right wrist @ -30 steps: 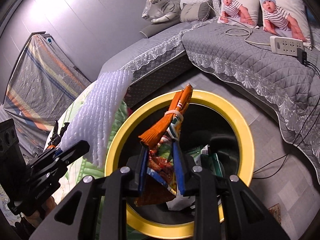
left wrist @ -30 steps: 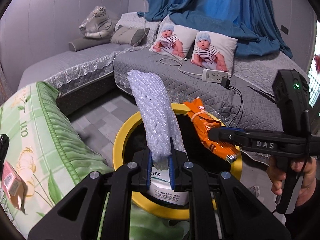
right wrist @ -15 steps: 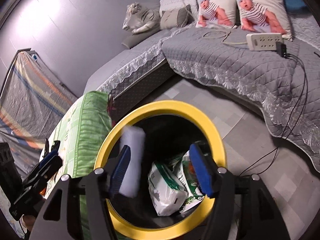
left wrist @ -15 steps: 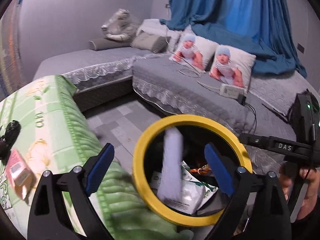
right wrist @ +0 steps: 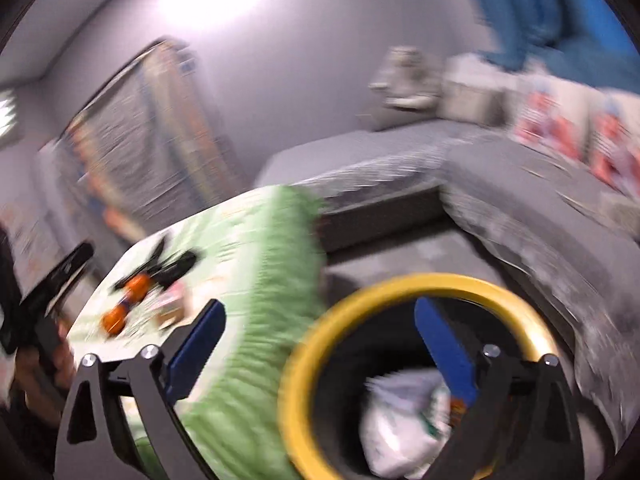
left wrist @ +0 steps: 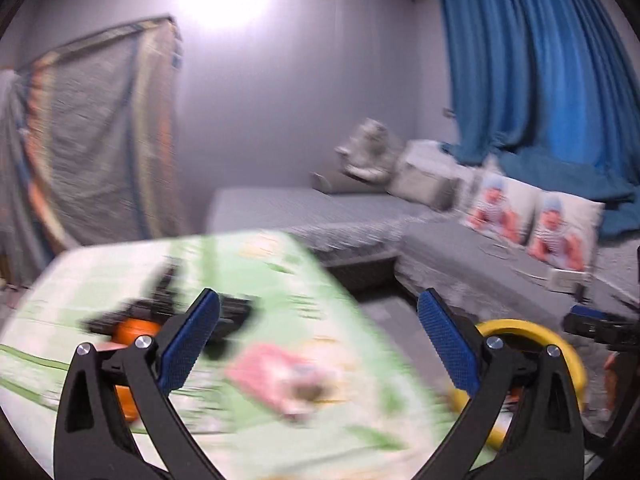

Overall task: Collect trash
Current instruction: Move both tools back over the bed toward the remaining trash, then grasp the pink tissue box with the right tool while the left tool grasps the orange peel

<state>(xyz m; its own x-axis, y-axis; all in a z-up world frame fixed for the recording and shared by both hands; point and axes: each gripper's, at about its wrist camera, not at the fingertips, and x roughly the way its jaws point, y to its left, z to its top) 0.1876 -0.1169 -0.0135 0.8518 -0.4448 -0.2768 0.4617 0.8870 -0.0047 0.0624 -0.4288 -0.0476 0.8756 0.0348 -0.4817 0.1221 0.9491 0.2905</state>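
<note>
- Left tongs [left wrist: 318,336]: jaws wide apart, nothing between the blue pads [left wrist: 188,342]. They have just been opening.
- Right tongs [right wrist: 320,350]: jaws likewise spread and empty, also just opened.
- Yellow-rimmed bin [right wrist: 400,282] stands on the floor beside the green-covered bench [left wrist: 280,264]. From the right wrist view a white wrapper [right wrist: 404,420] lies inside it; the rest of its contents are too blurred to name.
- Left wrist view is turned toward the bench top, with the bin at the lower right edge. Both views are heavily smeared.
- Remaining on the bench: a pink packet [left wrist: 280,376] near the middle, and a black-and-orange object [left wrist: 160,320] further back. Cannot tell whether the latter is trash.
- Judgement: the step in hand is reaching for the next piece, most likely the pink packet.
- To do it well: slow the swing before descending, keep the jaws wide, straddle the packet across its narrow side, and close only when both pads flank it.
- The cover looks soft; pressing down could catch fabric, so approach shallow and pinch the packet's edge.
- Keep the right tongs clear above the bin.
</note>
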